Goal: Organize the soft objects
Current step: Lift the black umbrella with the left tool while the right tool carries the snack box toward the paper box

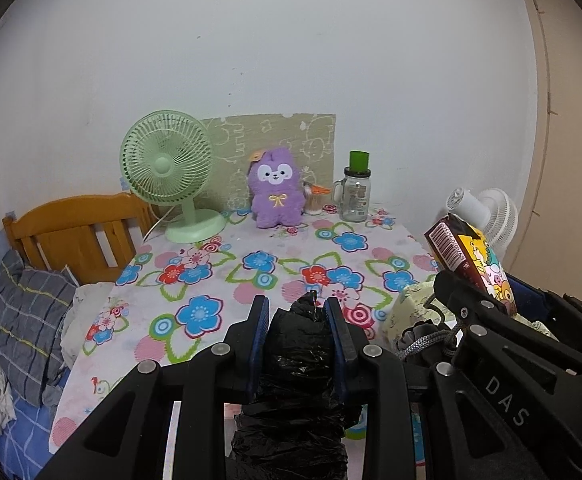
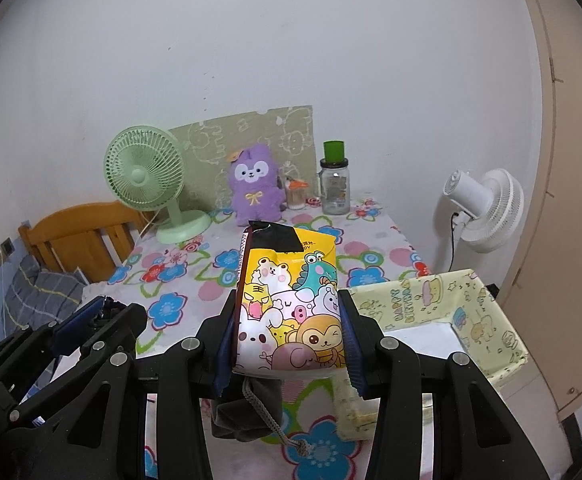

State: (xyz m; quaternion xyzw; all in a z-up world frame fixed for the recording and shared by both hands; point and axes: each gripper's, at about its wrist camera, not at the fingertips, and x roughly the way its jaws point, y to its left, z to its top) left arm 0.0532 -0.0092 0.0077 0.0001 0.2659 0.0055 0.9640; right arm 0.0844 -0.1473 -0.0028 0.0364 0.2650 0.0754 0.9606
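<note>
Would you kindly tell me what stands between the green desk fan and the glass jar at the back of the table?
The purple plush toy, with a small cotton-swab container beside it; both wrist views show this.

Between the left fingers (image 1: 259, 320) sits a black plastic bag (image 1: 297, 364), crinkled and faintly glossy. The right fingers (image 2: 349, 336), matt black plastic with ribbed blue pads, press a snack packet (image 2: 291, 304) of smooth, shiny printed film. Below it hangs a grey cloth pouch (image 2: 247, 412) with a woven cord. Beyond the fingers, the counter (image 2: 195, 276) wears a matt flowered cloth; the purple toy (image 2: 253, 190) looks fluffy, the jar (image 2: 334, 190) clear and glossy. Right of the fingers, the box (image 2: 487, 316) looks paper-covered.
</note>
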